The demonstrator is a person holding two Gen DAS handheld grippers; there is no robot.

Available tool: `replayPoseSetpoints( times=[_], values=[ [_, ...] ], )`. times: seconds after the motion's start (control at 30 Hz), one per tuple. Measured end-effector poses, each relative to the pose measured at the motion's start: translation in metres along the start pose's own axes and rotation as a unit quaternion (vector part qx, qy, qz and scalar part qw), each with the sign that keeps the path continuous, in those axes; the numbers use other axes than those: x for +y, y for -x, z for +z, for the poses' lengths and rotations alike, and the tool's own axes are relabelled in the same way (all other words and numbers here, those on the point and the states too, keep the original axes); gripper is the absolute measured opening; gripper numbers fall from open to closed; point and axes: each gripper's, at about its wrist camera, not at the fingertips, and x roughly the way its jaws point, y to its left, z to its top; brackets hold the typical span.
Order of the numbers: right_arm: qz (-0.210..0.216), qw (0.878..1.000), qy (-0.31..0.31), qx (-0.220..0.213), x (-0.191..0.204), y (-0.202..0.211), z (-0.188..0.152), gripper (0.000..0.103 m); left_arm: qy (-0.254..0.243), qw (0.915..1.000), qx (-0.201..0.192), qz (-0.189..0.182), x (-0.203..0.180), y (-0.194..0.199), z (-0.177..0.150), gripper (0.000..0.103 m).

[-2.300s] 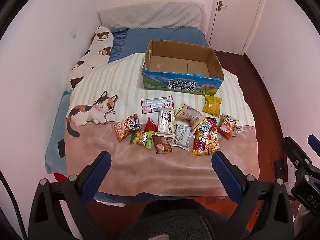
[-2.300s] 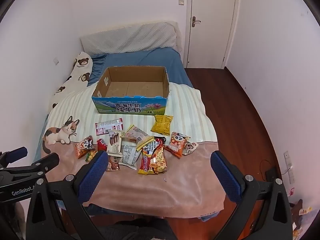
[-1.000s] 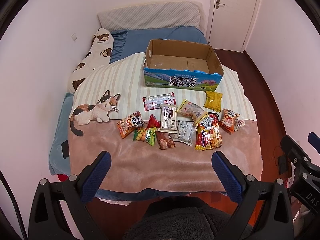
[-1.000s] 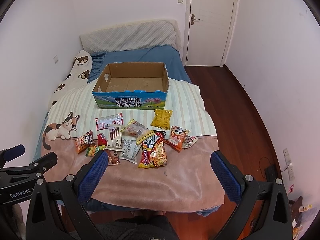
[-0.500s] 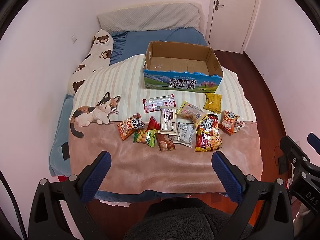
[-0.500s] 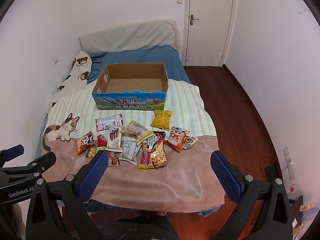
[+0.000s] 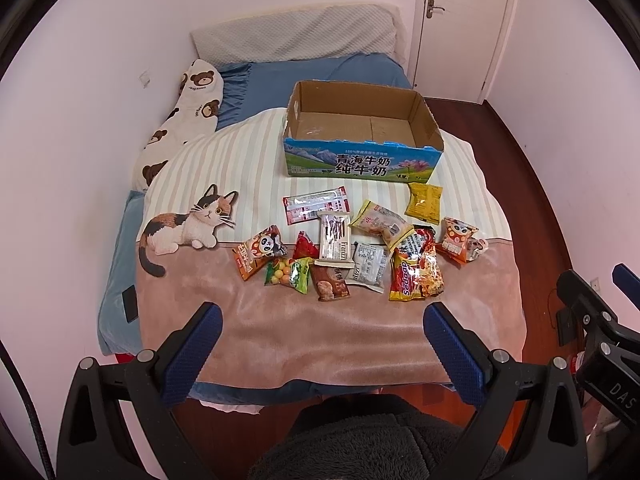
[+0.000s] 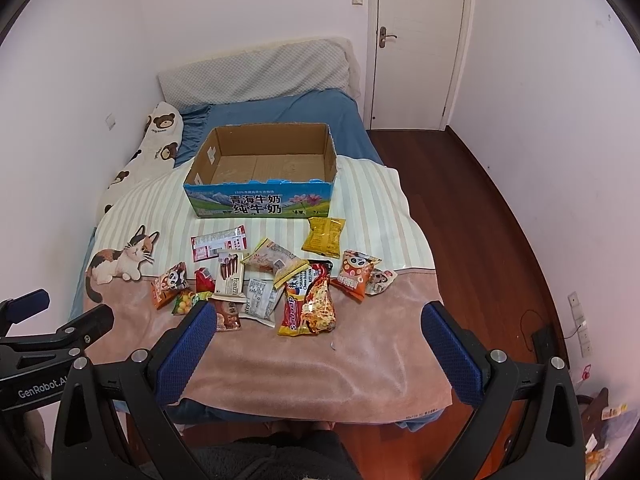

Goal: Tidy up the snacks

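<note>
— Both grippers hang back off the foot of the bed, fingers spread wide, nothing between them. The left gripper [image 7: 322, 344] faces the middle of the pile; the right gripper [image 8: 318, 344] sits further toward the bed's right edge.

— Where are the snacks?

— Scattered in a band across the blanket [image 7: 280, 328], on the near half of the bed, ahead of both sets of fingers. The cardboard box [image 7: 362, 160] stands beyond them toward the pillow end, open and bare inside.

— Which goes first, you reckon?

— I'd guess the big noodle packet [image 8: 310, 304]. It lies nearest the foot edge, long axis running foot-to-head, almost in line with the right gripper's reach. The right looks nearer to it. The panda packet [image 7: 258, 250] at the left end of the band suits the left one better.
</note>
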Motion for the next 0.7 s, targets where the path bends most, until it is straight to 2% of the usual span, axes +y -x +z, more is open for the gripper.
replayPoseSetpoints(
  times=[0.7],
  values=[
    [0.01, 1.0, -0.01, 0.006, 0.0022, -0.0051, -0.0004, 0.103, -0.001, 1.0, -0.002, 0.0, -0.0022, -0.0005, -0.0011, 0.103]
  ],
)
